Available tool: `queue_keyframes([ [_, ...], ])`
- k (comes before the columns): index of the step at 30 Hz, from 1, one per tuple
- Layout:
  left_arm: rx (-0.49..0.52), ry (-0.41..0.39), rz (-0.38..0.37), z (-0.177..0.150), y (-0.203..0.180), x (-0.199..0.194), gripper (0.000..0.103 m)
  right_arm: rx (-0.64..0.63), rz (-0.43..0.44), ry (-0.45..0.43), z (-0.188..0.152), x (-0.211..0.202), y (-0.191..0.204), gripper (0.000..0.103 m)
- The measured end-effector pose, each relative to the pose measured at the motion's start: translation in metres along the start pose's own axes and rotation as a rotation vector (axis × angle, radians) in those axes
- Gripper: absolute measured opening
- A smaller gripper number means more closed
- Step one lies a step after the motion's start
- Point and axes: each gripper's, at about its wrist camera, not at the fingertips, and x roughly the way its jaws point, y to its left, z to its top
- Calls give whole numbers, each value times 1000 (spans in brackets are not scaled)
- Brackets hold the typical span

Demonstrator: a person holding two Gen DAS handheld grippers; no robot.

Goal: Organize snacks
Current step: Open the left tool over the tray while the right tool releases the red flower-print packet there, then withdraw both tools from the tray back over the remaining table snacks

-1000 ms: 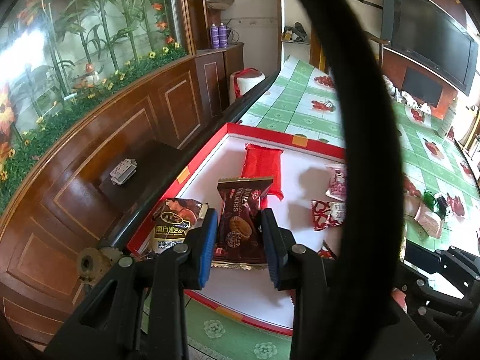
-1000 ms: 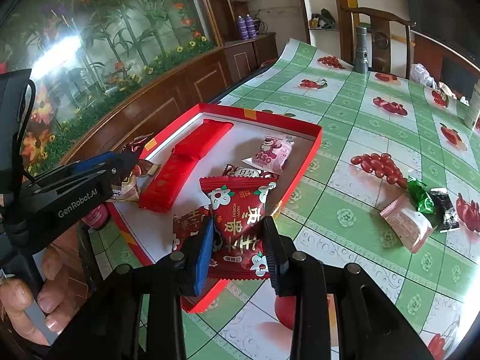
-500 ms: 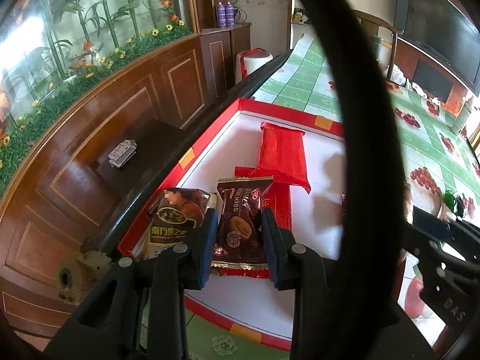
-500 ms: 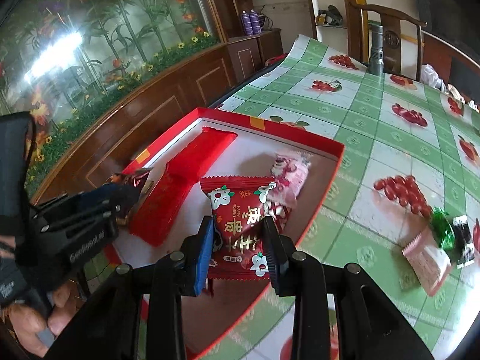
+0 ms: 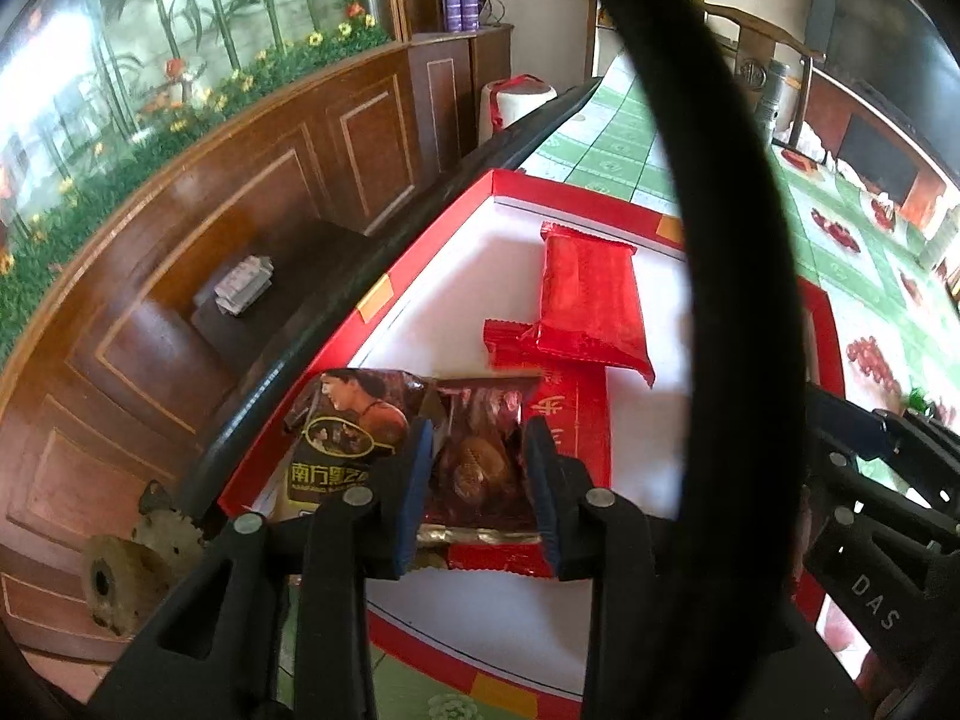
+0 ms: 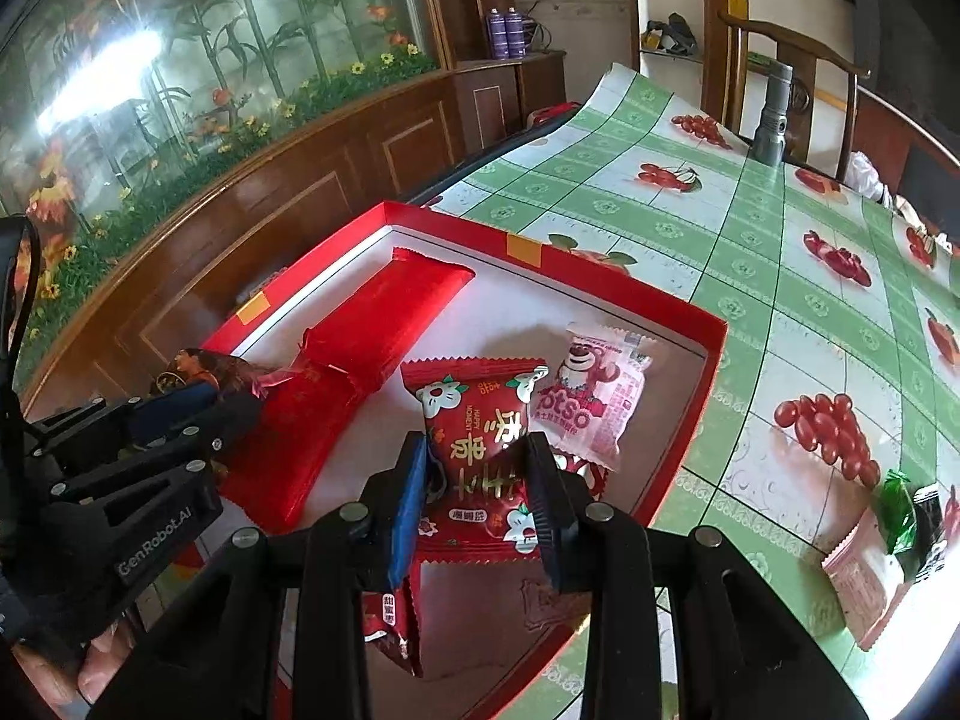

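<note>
Left gripper [image 5: 477, 486] has its jaws opening around a brown biscuit packet [image 5: 480, 456], which lies blurred between them over the near left corner of the red box [image 5: 432, 234], beside a dark snack bag [image 5: 348, 438]. Right gripper [image 6: 477, 492] clamps a red candy packet [image 6: 480, 450] over the box, next to a pink packet [image 6: 591, 402].

Lighting and image quality: bright daylight, fisheye views
Glare whitens the glass panel [image 6: 102, 84]; edges curve and darken; the brown snack packet [image 5: 477, 456] is motion-blurred.
</note>
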Motion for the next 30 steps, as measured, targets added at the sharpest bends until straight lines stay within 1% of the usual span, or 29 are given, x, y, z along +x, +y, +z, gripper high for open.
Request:
queue_keyframes([
  [1, -10, -3, -12, 0, 2, -2, 43, 1, -2, -3, 0, -1, 0, 32],
  [2, -14, -5, -18, 1, 2, -3, 48, -1, -4, -9, 0, -5, 0, 32],
  [3, -16, -10, -15, 1, 2, -5, 57, -1, -8, -13, -1, -7, -1, 34],
  [4, -19, -20, -15, 2, 2, -9, 62, -1, -16, -16, -1, -10, -2, 39],
  [5, -22, -30, -23, 2, 2, -13, 69, -1, -25, -20, -3, -14, -2, 42],
  [7, -23, -46, -32, 3, 0, -20, 70, -3, -38, -32, -5, -22, -4, 54],
  [10, -13, -67, -38, 4, -6, -30, 70, 5, -53, -56, -11, -39, -8, 55],
  [13, -12, -76, -56, 4, -11, -39, 70, 10, -95, -76, -17, -56, -15, 61],
  [16, 1, -82, -70, 3, -21, -47, 71, 25, -158, -97, -25, -74, -27, 66],
  [19, 23, -88, -85, 0, -34, -54, 74, 50, -220, -116, -34, -92, -42, 67],
  [23, 68, -98, -113, -5, -60, -66, 77, 85, -306, -136, -49, -114, -65, 69],
  [30, 150, -108, -154, -15, -106, -85, 80, 162, -368, -156, -73, -144, -101, 70],
])
